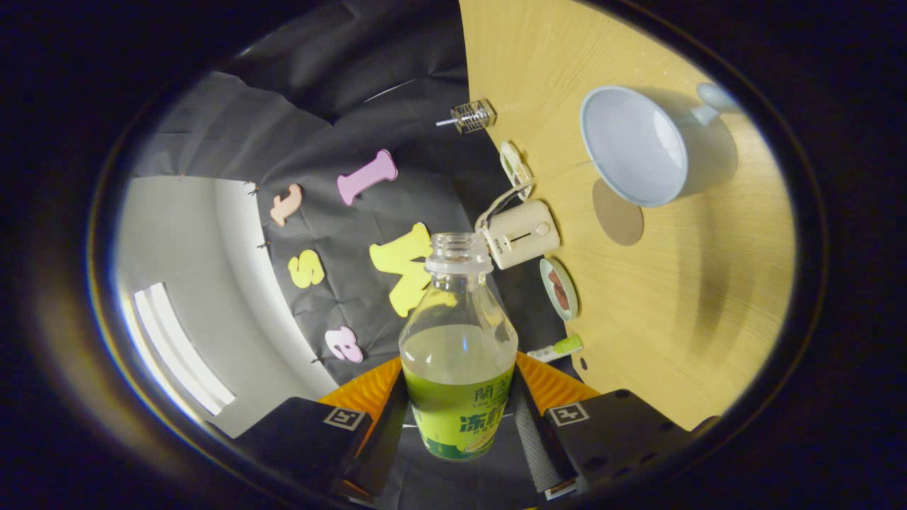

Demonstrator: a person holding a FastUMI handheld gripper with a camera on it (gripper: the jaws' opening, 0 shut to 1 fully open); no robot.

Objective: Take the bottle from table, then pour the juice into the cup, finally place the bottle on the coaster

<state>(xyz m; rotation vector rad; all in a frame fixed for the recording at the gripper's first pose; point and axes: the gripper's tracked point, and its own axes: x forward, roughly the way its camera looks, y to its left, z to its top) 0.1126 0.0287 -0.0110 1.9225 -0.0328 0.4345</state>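
We see the bottle (458, 354) between the fingers of the gripper (459, 418), both pressing its sides, its open neck pointing ahead. Beyond the fingers and to the right lies the table (680, 312); on it the cup (638, 145) stands farthest, the coaster (618, 212) just beside it, nearer us. A small appliance (521, 234) sits just past the bottle's mouth, a dish (560, 289) beside it.
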